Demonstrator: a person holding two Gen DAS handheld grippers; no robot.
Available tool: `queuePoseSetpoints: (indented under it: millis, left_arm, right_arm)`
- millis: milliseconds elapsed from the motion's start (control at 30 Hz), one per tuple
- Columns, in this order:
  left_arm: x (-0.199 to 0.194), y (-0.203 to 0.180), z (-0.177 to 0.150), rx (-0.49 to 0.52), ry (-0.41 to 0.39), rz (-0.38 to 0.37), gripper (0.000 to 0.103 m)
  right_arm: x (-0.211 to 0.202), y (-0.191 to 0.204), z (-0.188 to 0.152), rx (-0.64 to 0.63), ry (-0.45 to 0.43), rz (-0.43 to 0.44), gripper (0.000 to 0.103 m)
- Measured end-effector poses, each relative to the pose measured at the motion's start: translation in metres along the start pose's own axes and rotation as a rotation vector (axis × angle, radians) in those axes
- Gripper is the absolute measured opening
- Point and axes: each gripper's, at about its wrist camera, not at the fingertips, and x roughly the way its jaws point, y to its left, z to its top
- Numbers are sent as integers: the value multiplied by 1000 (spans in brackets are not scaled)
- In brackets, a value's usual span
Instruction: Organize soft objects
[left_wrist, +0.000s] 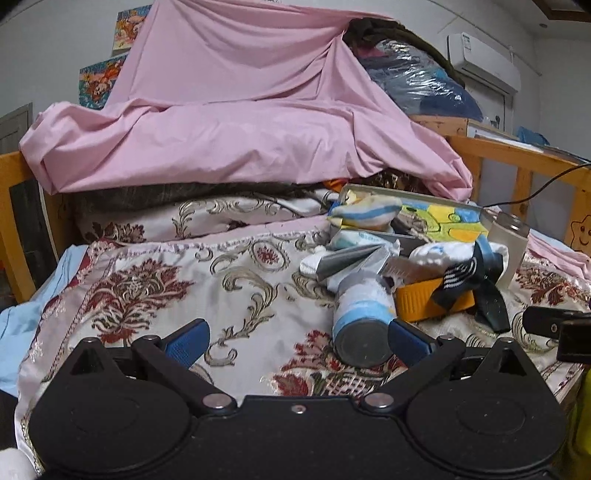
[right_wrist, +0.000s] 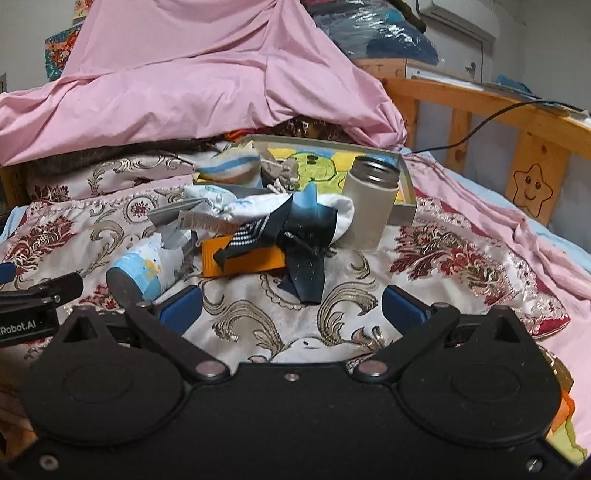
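Left gripper (left_wrist: 297, 341) is held low over the bed, level, pointing toward the headboard end; its jaws stand wide apart with nothing between them. A can (left_wrist: 360, 321) lies on its side on the quilt (left_wrist: 147, 288), its dark base just beside the right blue pad (left_wrist: 408, 341); contact cannot be confirmed.

Right gripper (right_wrist: 291, 310) is likewise low and level, to the right of the left one, jaws wide apart and holding nothing. Bare quilt shows between its pads.

Just beyond both grippers sits the pile of soft items. A dark blue cloth (right_wrist: 306, 251) drapes over an orange box (right_wrist: 240, 262). White socks (right_wrist: 266, 208) lie behind and partly under the cloth, next to grey folded card (right_wrist: 173, 216). A grey cup (right_wrist: 371, 203) stands upright at the right of the pile, touching the near corner of a shallow tray (right_wrist: 404, 184). A striped sock (right_wrist: 231, 168) rests on the tray's left rim.

Farther back, a pink sheet (right_wrist: 184, 74) is heaped over bedding. A wooden rail (right_wrist: 480, 107) runs along the right side.
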Motion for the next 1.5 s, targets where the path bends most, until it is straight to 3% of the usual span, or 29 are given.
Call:
queuePoseSetpoints:
  millis: [1500]
  left_arm:
    - [5, -1, -11, 29, 23, 0, 102]
  right_arm:
    - [6, 7, -6, 0, 36, 16, 103]
